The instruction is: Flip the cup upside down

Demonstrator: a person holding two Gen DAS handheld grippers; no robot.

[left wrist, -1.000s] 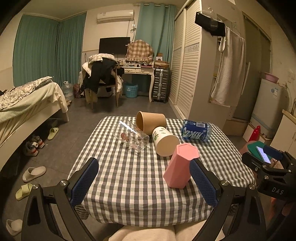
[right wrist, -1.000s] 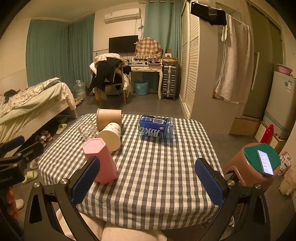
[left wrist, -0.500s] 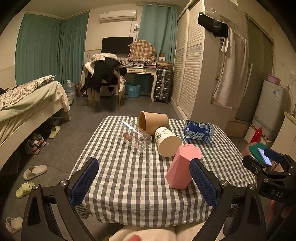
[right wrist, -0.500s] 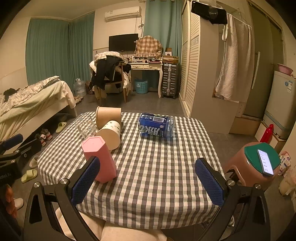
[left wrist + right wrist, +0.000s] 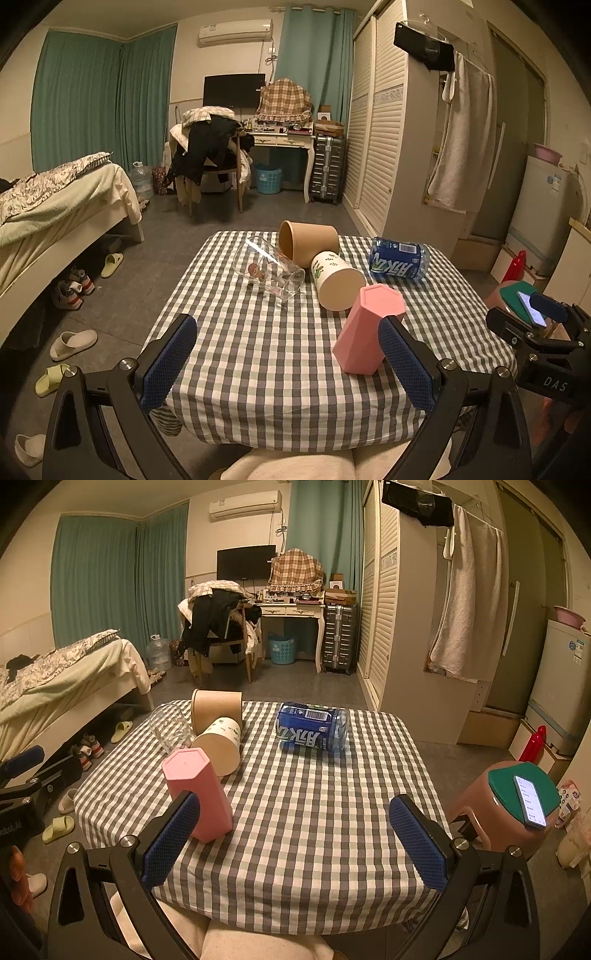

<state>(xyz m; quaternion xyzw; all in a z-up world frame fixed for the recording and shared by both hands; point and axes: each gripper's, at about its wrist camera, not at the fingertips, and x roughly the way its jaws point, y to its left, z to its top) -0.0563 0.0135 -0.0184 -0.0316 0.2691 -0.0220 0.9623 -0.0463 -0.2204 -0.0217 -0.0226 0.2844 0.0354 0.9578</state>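
Since one second ago both views have edged slightly forward and upward; every item on the table keeps its position, and neither tool has closed.

Left gripper (image 5: 288,358): jaws spread wide, holding nothing, hovering over the near edge of the checked table (image 5: 258,369). Its right pad (image 5: 404,363) sits just in front of the pink cup's lower side in this view; whether it touches cannot be told.

Right gripper (image 5: 295,836): jaws likewise wide apart and empty, above the near edge of the table (image 5: 314,830). It also shows at the left view's 3 o'clock edge.

Pink cup (image 5: 367,328), also (image 5: 197,792): six-sided, upside down with its flat base on top, at 1 o'clock from the left gripper and 11 o'clock from the right. It leans somewhat in both fisheye views.

Beyond it, at its 12 o'clock, a white paper cup (image 5: 336,278) lies on its side with the base facing the cameras. To that cup's 9 o'clock a clear glass (image 5: 273,273) lies on its side. Behind both, a brown paper cup (image 5: 308,245) lies tipped, mouth toward the left.

At 3 o'clock from the paper cups, well apart from the pink cup, a blue can (image 5: 312,726) lies on its side.

Off the table at 3 o'clock, a phone (image 5: 530,800) rests on a stool (image 5: 509,805).
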